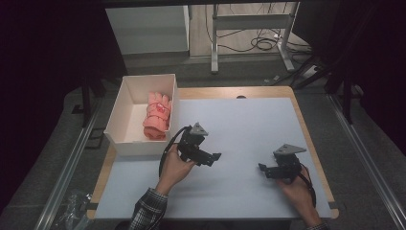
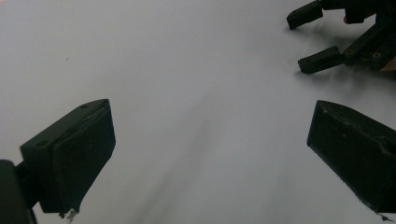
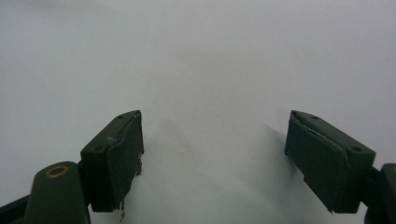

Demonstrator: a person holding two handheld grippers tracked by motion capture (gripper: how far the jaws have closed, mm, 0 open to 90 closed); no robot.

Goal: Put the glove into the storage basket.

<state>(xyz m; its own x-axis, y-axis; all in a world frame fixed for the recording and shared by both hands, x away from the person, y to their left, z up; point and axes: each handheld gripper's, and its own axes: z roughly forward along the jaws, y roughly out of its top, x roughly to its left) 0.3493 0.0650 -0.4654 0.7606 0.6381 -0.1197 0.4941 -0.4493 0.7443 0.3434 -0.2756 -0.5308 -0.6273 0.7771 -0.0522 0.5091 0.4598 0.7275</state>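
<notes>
A rolled pink glove lies inside the white box at the table's left rear. My left gripper hovers over the pale mat just right of the box, jaws pointing right; in the left gripper view its jaws stand wide apart with nothing between them. My right gripper is held near the front right of the mat, jaws pointing left; in the right gripper view it is open over bare mat. The right gripper's fingers show at the top right of the left gripper view.
The pale mat covers a wooden table whose edge shows at the back and sides. Beyond the table stand a metal frame and loose cables on the floor. A crumpled plastic bag lies on the floor at the front left.
</notes>
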